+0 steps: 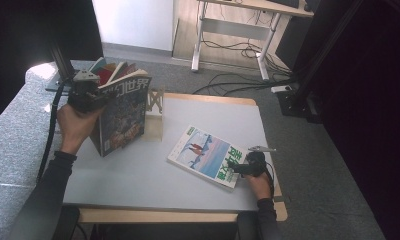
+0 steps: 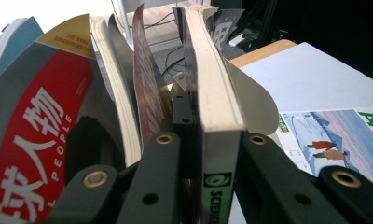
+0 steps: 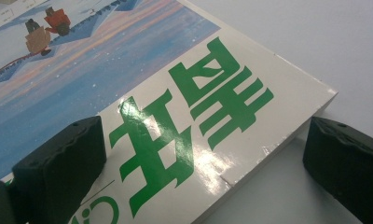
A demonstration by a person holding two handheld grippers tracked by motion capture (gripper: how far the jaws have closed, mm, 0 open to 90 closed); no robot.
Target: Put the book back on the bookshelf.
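Note:
A thick magazine (image 1: 125, 112) with a dark illustrated cover stands upright at the table's left. My left gripper (image 1: 99, 97) is shut on its spine edge (image 2: 219, 140), one jaw on each side. Behind it lean other magazines (image 2: 40, 130), one of them red and grey. A second magazine (image 1: 208, 155), with a snowy blue cover and green characters (image 3: 194, 116), lies flat at the right. My right gripper (image 1: 239, 169) is open at its near corner. One pad (image 3: 58, 158) hovers over the cover and the other (image 3: 343, 158) sits off the edge, over the table.
A small wooden rack (image 1: 155, 107) stands beside the upright magazines (image 1: 110, 70). The grey tabletop (image 1: 138, 175) has a wooden rim. A desk frame (image 1: 203, 40), floor cables (image 1: 233, 80) and a power strip (image 1: 280, 89) lie beyond the table.

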